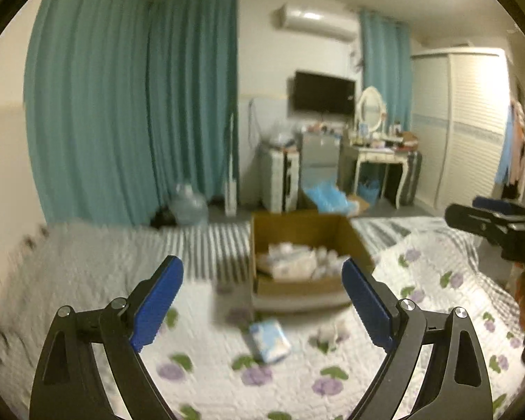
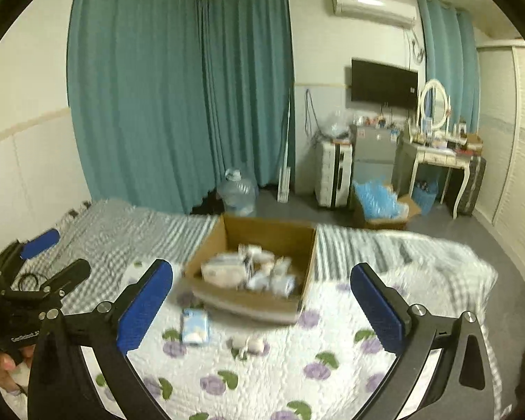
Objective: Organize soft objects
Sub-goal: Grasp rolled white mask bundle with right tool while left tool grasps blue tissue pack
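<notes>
Left gripper (image 1: 262, 301): spread wide, empty.
Right gripper (image 2: 262, 306): spread wide, empty.
Pack (image 1: 269, 340): on quilt (image 1: 420, 280), below and between left fingers, untouched.
Box (image 1: 308, 231): beyond pack.

This is a lived-in home bedroom. A bed covered by a white quilt with purple flowers (image 2: 332, 315) fills the foreground. Long teal curtains (image 2: 140, 87) hang along the walls, and a white air conditioner (image 2: 372, 3) sits above a black wall-mounted television (image 2: 384, 84). A white dressing table with an oval mirror (image 2: 435, 103) stands cluttered beside a tall white slatted wardrobe (image 1: 462, 122), with a small grey refrigerator (image 2: 375, 154) nearby.
</notes>
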Demonstrator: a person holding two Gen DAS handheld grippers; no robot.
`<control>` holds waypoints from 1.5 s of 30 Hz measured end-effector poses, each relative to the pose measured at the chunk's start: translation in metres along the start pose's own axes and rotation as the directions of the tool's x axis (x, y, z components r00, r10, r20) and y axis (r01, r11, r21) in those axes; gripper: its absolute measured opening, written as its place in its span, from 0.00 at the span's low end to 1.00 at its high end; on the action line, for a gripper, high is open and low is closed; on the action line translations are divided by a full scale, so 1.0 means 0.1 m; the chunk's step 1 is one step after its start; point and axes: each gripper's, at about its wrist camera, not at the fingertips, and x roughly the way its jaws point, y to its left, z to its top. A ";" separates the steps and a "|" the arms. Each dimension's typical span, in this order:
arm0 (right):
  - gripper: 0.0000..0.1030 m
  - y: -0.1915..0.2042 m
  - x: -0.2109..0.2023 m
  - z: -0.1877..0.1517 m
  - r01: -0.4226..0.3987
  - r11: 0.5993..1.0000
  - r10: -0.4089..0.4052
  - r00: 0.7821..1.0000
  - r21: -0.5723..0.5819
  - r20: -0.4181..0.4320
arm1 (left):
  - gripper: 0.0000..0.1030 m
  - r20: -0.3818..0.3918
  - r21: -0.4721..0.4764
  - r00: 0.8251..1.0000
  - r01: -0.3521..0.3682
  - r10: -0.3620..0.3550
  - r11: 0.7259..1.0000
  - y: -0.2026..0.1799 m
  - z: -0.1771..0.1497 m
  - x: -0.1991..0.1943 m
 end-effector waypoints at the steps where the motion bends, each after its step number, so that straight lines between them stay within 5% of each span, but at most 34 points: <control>1: 0.99 0.01 0.09 -0.10 -0.001 1.000 0.002 1.000 0.003 -0.014 | 0.91 -0.022 -0.012 1.000 -0.007 0.007 1.000 0.03 -0.09 0.10; 11: 0.99 -0.11 1.39 -0.82 -0.025 0.997 0.038 0.981 0.074 -0.192 | 0.91 -0.199 -0.017 0.979 -0.039 0.035 0.999 0.14 -0.84 1.13; 23: 0.88 0.01 2.39 -1.66 -0.026 0.997 0.052 0.920 0.070 -0.389 | 0.91 -0.345 -0.020 0.938 -0.046 0.036 0.999 0.32 -1.44 1.61; 27: 0.78 0.06 2.49 -1.72 -0.010 0.999 0.027 0.909 0.042 -0.417 | 0.91 -0.355 -0.045 0.935 -0.035 0.017 0.998 0.34 -1.46 1.61; 31: 0.57 0.06 2.47 -1.75 0.009 1.000 0.004 0.909 0.028 -0.417 | 0.91 -0.366 -0.014 0.930 -0.037 0.029 0.999 0.27 -1.49 1.61; 38: 0.55 -0.11 2.22 -1.58 0.015 0.998 0.008 0.940 0.067 -0.340 | 0.91 -0.402 -0.021 0.915 0.018 -0.025 1.000 0.10 -1.45 1.74; 45: 0.55 -0.26 2.18 -1.51 0.027 0.996 0.004 0.944 0.090 -0.329 | 0.83 -0.434 0.015 0.901 -0.001 0.008 1.000 -0.07 -1.45 2.12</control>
